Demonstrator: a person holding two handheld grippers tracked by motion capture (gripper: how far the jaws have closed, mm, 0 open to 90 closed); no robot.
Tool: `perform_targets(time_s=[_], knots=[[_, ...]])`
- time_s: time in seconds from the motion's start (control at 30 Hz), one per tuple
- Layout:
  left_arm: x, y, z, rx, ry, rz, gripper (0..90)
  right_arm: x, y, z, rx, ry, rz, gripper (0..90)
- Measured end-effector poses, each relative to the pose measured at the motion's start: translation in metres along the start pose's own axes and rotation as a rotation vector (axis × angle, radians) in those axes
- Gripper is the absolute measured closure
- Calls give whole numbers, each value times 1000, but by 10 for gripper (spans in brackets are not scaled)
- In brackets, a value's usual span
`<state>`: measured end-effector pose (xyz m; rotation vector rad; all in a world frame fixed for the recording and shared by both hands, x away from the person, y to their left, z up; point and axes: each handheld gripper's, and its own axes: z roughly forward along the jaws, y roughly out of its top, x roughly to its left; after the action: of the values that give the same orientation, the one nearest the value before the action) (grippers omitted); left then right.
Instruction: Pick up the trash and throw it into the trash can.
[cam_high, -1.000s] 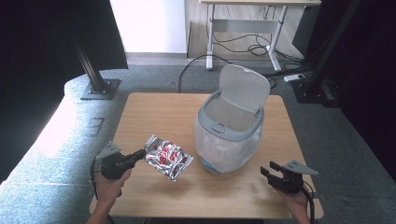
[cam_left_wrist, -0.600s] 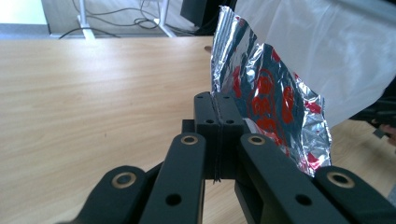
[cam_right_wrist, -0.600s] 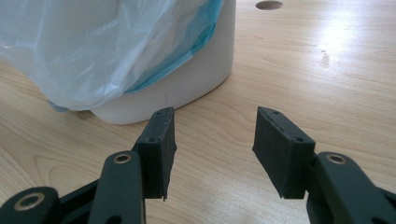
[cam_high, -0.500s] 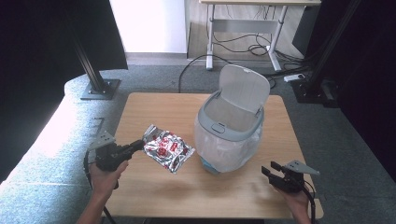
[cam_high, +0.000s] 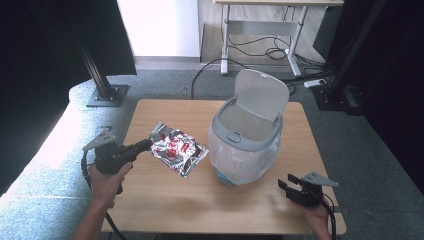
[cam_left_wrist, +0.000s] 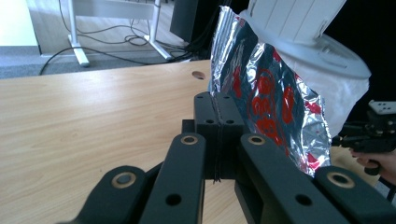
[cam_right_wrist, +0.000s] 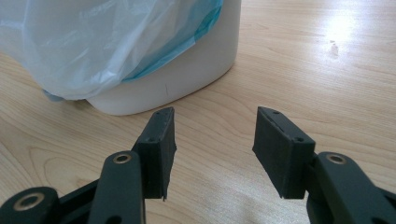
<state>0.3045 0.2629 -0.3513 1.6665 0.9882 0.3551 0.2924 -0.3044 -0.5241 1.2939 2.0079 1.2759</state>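
The foil packet (cam_high: 178, 148) is clamped in the left gripper (cam_high: 146, 145) beside the bin (cam_high: 247, 142); the right gripper (cam_right_wrist: 215, 135), seen closely, is held apart, empty.

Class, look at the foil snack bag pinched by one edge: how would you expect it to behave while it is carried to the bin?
The snack bag is probably light: it hangs from one pinched edge in the left gripper. It is crinkled, so likely floppy. Its glossy foil may slip.

place: lab | cues: black curtains (cam_high: 60, 45), rig stands (cam_high: 102, 85), floor cables (cam_high: 250, 47)
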Motion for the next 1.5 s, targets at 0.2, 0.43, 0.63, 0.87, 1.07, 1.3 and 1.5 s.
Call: perform_targets(time_s=[0.2,0.43,0.63,0.87,1.07,1.3,1.5], knots=[[-2,9,-1,-8,-6,6,900,0,0,1,4,0,-1,476],[-9,22,8,-8,-16,26,900,1,-2,3,19,-5,-9,474],[-15,32,12,-8,-28,38,900,0,-3,4,24,-6,-2,473],[-20,41,13,-8,-35,51,900,0,-10,13,81,-23,-33,467],[-23,51,16,-11,-35,65,900,-5,-13,19,113,-60,-14,448],[-25,57,25,-1,-41,68,900,-8,-17,23,143,-87,-8,430],[-27,63,30,4,-42,75,900,-7,-18,25,172,-100,-19,424]])
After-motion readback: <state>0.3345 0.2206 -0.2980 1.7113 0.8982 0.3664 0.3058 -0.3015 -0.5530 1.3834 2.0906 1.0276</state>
